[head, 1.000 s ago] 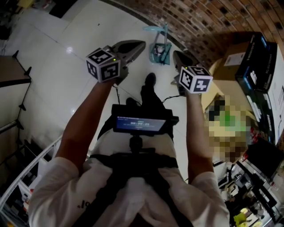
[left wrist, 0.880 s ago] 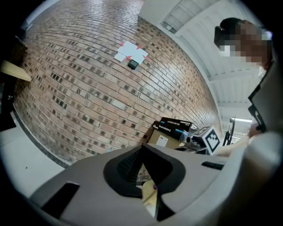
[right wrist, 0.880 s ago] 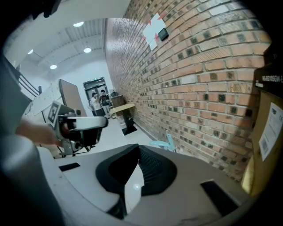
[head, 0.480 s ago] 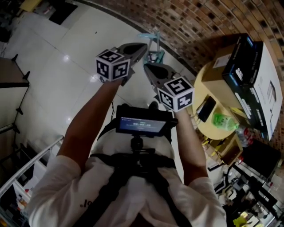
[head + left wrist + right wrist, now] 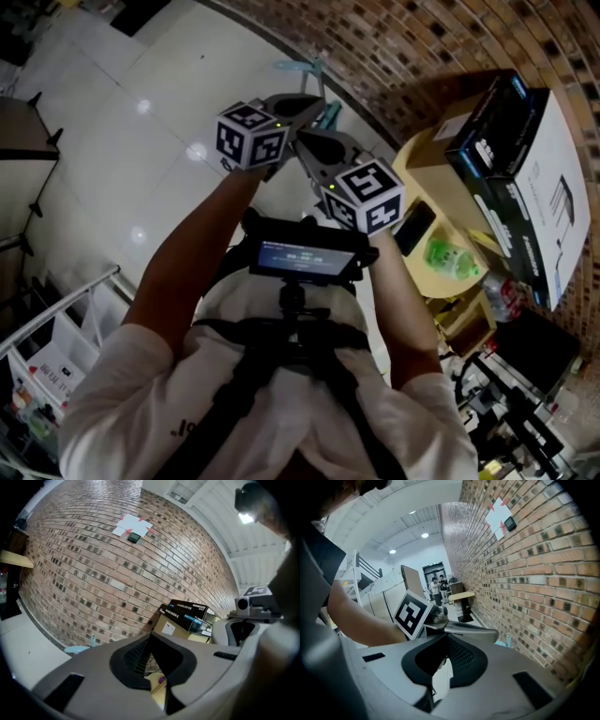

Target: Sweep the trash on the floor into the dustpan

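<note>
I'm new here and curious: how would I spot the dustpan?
Look to the brick wall. At its foot, on the white floor, stands the dustpan. It is the only teal thing there; the boxes nearby are black and brown.

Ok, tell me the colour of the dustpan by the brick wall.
Pale teal. The dustpan shows best in the head view.
</note>
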The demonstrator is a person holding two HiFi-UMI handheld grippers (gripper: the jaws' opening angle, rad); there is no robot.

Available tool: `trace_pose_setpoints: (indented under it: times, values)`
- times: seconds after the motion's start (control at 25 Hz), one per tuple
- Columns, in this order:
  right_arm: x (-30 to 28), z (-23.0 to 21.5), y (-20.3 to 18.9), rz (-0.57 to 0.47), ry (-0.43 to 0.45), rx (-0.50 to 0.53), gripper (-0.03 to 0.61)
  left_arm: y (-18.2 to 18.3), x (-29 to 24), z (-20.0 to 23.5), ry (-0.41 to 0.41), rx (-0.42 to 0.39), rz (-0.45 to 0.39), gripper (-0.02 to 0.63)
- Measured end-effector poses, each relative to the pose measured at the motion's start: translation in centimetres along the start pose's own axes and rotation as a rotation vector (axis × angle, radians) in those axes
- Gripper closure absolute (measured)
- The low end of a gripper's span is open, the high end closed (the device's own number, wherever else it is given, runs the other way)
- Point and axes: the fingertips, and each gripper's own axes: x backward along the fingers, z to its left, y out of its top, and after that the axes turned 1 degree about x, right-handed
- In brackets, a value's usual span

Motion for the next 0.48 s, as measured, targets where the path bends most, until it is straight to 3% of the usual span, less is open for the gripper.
trace_pose_setpoints:
  times: [0.16,0.48]
  values:
    - [2.0,0.3,-0.4,-0.034,0.015,0.023,0.578,0.2,-0.7,-2.5,-0.040,-0.021,-0.023,0.611]
    - [5.3,0.1,-1.3,-0.071,0.097,-0.070,0.577,-0.3,-2.1,-6.1,-0.065,-0.082,0.027,0.611]
